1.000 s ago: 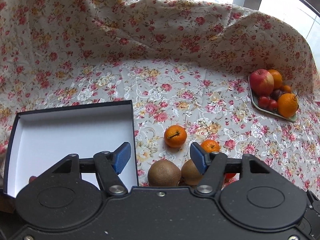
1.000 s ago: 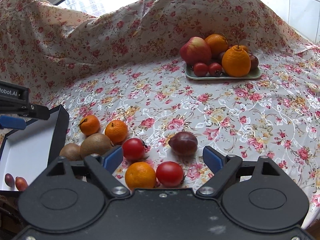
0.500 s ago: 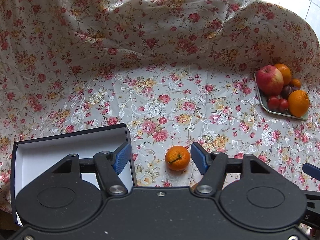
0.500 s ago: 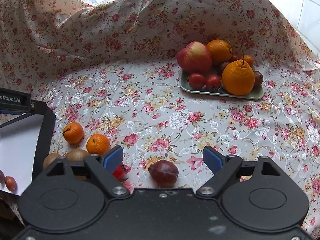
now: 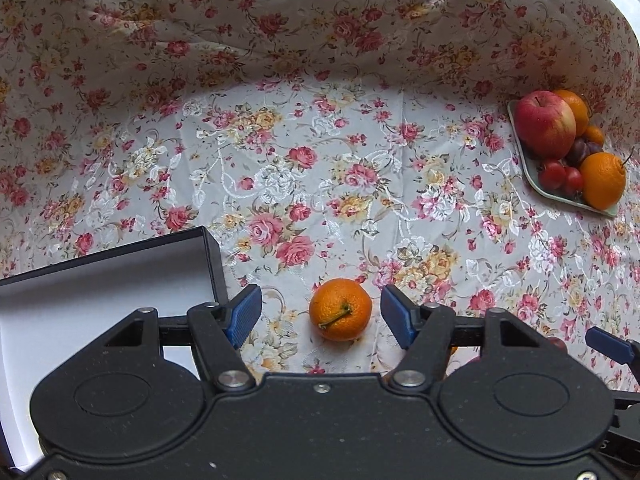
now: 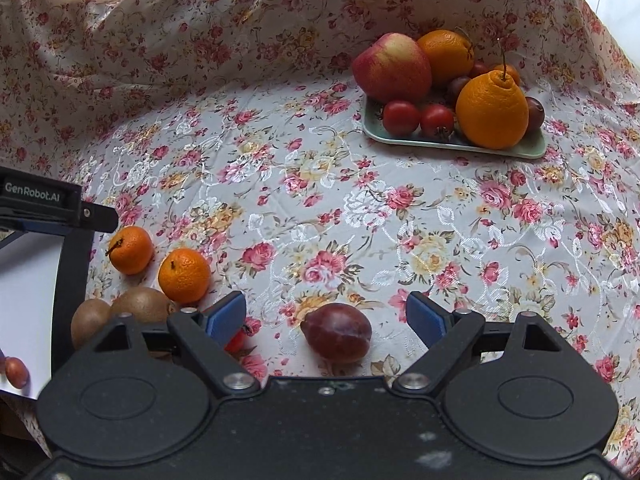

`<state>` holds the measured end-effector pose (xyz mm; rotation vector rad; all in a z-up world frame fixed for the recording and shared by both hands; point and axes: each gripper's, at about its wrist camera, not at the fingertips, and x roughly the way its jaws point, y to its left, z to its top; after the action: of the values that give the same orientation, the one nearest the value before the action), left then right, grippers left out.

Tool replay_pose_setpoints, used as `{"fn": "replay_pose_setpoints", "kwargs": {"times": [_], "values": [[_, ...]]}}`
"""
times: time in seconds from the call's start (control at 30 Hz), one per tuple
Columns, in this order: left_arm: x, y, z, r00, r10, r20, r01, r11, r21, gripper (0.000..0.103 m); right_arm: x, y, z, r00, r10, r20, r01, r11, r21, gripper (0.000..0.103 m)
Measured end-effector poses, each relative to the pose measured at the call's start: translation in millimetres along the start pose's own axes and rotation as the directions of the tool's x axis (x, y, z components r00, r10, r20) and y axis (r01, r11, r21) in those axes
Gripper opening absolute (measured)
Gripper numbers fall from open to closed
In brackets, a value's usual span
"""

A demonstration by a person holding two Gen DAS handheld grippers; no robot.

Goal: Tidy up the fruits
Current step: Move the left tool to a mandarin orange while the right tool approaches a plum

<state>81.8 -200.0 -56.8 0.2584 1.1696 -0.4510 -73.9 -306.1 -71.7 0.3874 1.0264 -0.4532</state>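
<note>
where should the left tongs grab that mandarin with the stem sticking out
Grip the mandarin across its round middle, coming straight forward and down with the left tongs, which already straddle it, open. Its stem points toward the camera, so pads closing on the left and right flanks miss it. The box sits clear to the left.

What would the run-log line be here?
left gripper: open, mandarin between fingers | right gripper: open, plum between fingers | neither gripped

Ahead of the tongs: two loose mandarins (image 6: 131, 249) (image 6: 184, 275), two kiwis (image 6: 140, 305) (image 6: 90, 321), one plum (image 6: 336, 331), one tray (image 6: 456, 144) of fruit.
</note>
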Motion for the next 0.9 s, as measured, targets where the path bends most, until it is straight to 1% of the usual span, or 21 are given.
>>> {"fn": "replay_pose_setpoints", "kwargs": {"times": [0.07, 0.17, 0.37, 0.53, 0.7, 0.8, 0.9], "values": [[6, -5, 1, 1.000, 0.019, -0.002, -0.019, 0.999, 0.027, 0.067, 0, -1, 2, 1.000, 0.009, 0.000, -0.009, 1.000, 0.014, 0.091], [16, -10, 1, 0.999, 0.028, -0.016, -0.028, 0.999, 0.036, 0.067, -1, -3, 5, 1.000, 0.005, 0.001, -0.005, 0.999, 0.035, 0.091], [31, -14, -2, 0.997, 0.024, -0.075, -0.022, 1.000, 0.022, 0.065, -4, -9, 8, 1.000, -0.003, -0.008, 0.004, 0.997, 0.076, 0.091], [35, -15, 1, 0.997, 0.033, -0.072, -0.033, 0.999, 0.003, 0.065, -4, -13, 6, 1.000, -0.004, -0.026, 0.006, 0.995, 0.098, 0.091], [44, -20, 1, 0.994, 0.041, -0.100, -0.041, 0.999, 0.004, 0.066, -2, -11, 6, 0.999, -0.023, -0.049, 0.026, 0.997, 0.069, 0.091], [48, -24, -2, 0.992, 0.040, -0.123, -0.039, 0.999, 0.015, 0.066, 0, -9, 6, 0.998, -0.017, -0.054, 0.019, 0.999, 0.045, 0.089], [49, -24, -2, 0.991, 0.046, -0.123, -0.044, 0.999, 0.018, 0.066, 2, -4, 7, 0.998, -0.024, -0.059, 0.026, 0.999, 0.036, 0.087]]}}
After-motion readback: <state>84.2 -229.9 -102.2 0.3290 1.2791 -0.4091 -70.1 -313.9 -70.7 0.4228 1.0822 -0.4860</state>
